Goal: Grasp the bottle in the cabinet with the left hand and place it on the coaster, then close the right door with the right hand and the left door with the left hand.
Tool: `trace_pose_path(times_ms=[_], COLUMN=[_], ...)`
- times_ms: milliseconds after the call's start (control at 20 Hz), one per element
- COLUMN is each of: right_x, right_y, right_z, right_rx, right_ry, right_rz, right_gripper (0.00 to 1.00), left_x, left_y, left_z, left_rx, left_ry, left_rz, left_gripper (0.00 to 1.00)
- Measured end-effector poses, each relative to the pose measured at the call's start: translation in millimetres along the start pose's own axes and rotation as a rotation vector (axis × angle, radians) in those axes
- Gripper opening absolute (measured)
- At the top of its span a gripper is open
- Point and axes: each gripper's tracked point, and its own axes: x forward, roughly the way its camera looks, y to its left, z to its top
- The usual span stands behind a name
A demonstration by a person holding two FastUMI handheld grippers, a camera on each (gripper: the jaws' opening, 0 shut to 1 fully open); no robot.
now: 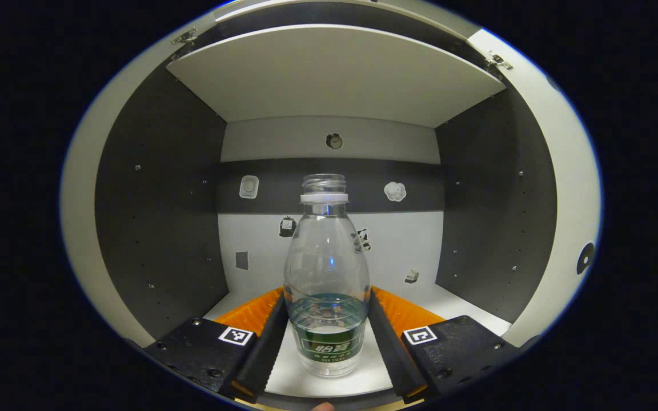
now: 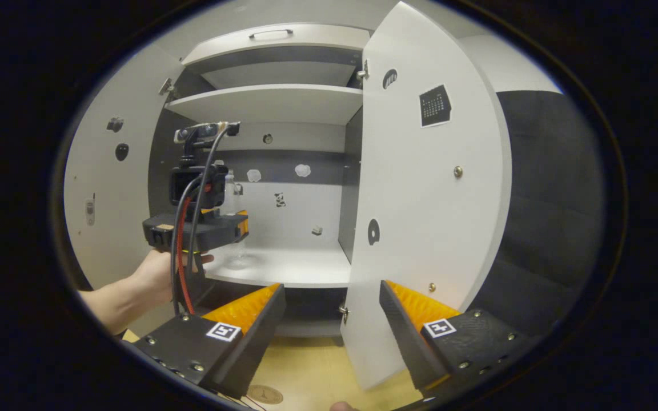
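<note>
A clear plastic bottle (image 1: pixel 327 274), uncapped and holding a little water at the bottom, is seen standing upright on the lower shelf (image 1: pixel 466 311) of an open white cabinet. In the left gripper view, the left tongs (image 1: pixel 327 337) are spread around the bottle's lower body, one finger on each side; the fingers appear to lie just against it, though whether they press on it cannot be told.

In the right gripper view, the right tongs (image 2: pixel 333 319) are held wide open and empty, well back from the cabinet, with the right door (image 2: pixel 426 217) standing open in front of them. The left door (image 2: pixel 106 188) is also seen open, and a hand (image 2: pixel 160 274) carries the left tongs at the shelf. A round coaster (image 2: pixel 264 394) is seen on the wooden table (image 2: pixel 312 371) below.

The first step, grasping the bottle, is judged to be in hand. Next, the grip must be made firm and the bottle lifted out upright so nothing spills.
</note>
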Motion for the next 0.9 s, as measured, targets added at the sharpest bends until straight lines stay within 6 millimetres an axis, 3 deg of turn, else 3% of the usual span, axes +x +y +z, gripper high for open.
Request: trace_pose_path(times_ms=[200,450,650,900], right_x=[-8.7,-22.3,-33.8,-48.8], right_y=[0.7,-6.5,-17.6,-30.8], right_z=[-3.8,-17.2,-30.7,-48.2], right_rx=[0.004,0.021,0.034,0.028], right_ry=[-0.002,0.015,0.042,0.081], right_rz=[0.020,0.036,0.036,0.031], right_gripper=[1.00,1.00,1.00,1.00], left_x=[-43.1,-107.5,-159.1,-207.7], left_y=[-1.1,-8.5,-21.3,-45.3], left_z=[15.7,4.1,-25.4,-85.3], left_rx=[-0.007,0.037,0.036,0.053], left_ry=[-0.042,-0.055,-0.041,0.015], left_rz=[0.000,0.002,0.002,-0.020], left_gripper=[0.81,0.81,0.81,0.80])
